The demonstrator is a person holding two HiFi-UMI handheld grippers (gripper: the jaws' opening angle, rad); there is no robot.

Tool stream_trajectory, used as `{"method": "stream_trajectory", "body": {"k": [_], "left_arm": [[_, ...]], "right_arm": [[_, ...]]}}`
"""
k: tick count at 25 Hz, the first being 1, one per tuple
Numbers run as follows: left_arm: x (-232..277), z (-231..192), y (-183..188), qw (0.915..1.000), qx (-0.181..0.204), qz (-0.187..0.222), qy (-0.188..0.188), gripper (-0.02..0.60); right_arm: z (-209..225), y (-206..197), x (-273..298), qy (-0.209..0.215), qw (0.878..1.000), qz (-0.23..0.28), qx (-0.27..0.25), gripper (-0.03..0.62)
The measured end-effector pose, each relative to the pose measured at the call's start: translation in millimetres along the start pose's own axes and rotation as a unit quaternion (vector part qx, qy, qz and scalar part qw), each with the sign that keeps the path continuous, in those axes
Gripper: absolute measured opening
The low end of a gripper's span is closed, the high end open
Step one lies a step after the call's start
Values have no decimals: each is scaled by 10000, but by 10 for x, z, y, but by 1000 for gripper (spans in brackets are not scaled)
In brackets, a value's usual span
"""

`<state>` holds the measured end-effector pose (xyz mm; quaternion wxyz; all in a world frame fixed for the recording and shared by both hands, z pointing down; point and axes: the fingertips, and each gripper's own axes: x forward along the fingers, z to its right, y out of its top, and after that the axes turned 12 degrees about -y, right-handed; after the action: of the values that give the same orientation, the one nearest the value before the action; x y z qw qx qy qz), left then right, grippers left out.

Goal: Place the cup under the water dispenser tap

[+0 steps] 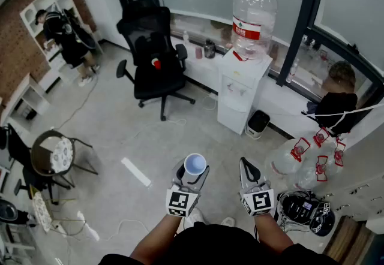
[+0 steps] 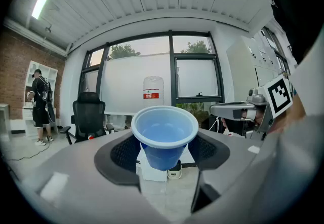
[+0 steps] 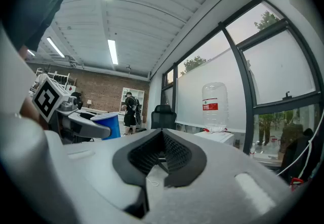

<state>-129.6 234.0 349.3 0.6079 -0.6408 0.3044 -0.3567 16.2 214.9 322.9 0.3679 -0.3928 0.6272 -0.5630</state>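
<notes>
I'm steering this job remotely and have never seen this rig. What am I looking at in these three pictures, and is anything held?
No robot arm here: a person carries two hand-held two-jaw grippers. The head view looks down from the person's head; each gripper view looks along that gripper's own jaws. The left gripper is closed on a blue cup, upright and apparently empty. The right gripper is shut and empty. Ahead across the floor stands the white dispenser with its bottle on top; the cup isn't there yet.
</notes>
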Motion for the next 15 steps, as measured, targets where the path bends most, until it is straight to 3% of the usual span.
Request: {"method": "stream_trajectory", "body": {"k": [10, 15], "left_arm": [[-40, -128, -155, 9999, -40, -108, -3, 313], [-94, -322, -200, 9998, 44, -177, -29, 316]], "right_arm": [[-246, -44, 85, 180, 9987, 43, -472, 2], [-337, -105, 193, 46, 9995, -52, -312, 2]]}}
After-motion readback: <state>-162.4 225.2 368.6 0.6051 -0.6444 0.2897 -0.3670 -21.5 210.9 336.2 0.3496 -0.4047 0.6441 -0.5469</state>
